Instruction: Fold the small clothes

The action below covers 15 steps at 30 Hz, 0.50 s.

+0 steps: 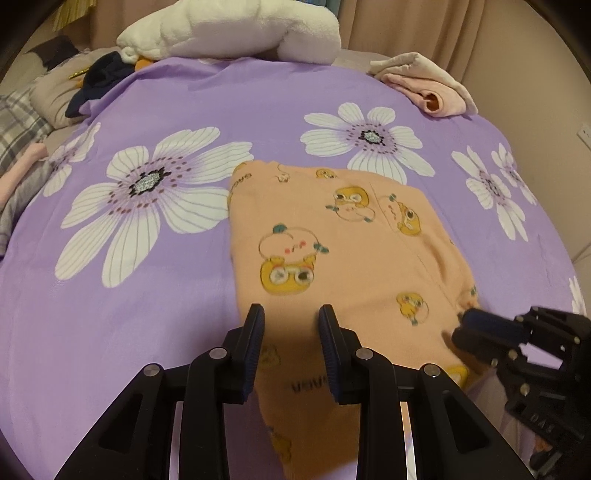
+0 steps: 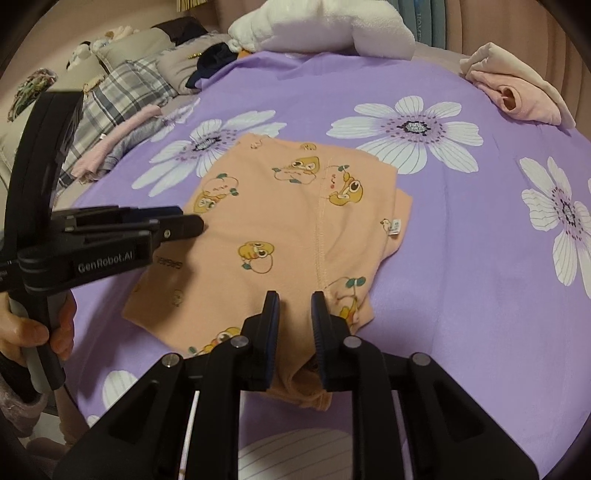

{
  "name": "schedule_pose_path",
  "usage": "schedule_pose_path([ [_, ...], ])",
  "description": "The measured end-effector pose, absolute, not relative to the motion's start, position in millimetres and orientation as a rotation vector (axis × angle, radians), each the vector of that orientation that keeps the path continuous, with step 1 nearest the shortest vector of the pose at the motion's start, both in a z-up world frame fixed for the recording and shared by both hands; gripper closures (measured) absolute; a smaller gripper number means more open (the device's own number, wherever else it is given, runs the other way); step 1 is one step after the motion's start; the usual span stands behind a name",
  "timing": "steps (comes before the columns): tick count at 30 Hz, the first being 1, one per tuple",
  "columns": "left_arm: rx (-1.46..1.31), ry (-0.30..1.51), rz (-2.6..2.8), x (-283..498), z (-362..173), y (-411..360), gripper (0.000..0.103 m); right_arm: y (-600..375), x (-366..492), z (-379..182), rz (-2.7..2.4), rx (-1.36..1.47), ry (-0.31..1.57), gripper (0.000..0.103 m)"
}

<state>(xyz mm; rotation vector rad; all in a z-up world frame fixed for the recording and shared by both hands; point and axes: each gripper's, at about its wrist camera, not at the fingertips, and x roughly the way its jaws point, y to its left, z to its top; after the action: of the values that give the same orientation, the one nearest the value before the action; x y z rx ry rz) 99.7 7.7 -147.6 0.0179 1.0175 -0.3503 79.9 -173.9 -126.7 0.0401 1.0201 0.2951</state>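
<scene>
The peach garment (image 2: pixel 295 236) lies folded beneath both grippers. The left gripper (image 1: pixel 291 314) and right gripper (image 2: pixel 293 299) stand apart, apparently gripping nothing. Risk: a descending pad snags cloth, dragging the fold open.

This is looking like a bedroom in a home. A purple bed sheet (image 1: pixel 258 96) with big white flowers is covering a bed, and a white fluffy blanket (image 1: pixel 236 33) is lying at 12 o'clock. Pillows (image 2: pixel 140 51) are sitting at 10 o'clock, and curtains (image 1: pixel 443 29) are hanging at 1 o'clock.
</scene>
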Motion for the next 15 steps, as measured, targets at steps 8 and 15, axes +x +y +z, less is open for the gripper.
schedule_pose_path([
  [8,0.066,1.012,-0.345,80.1,-153.4,4.9,0.074,-172.1,77.6,-140.4,0.278,0.038,1.063,0.087],
  [15,0.074,1.021,-0.336,67.7,-153.7,8.1,0.074,-171.5,71.6,-138.0,0.273,0.033,1.06,0.086],
])
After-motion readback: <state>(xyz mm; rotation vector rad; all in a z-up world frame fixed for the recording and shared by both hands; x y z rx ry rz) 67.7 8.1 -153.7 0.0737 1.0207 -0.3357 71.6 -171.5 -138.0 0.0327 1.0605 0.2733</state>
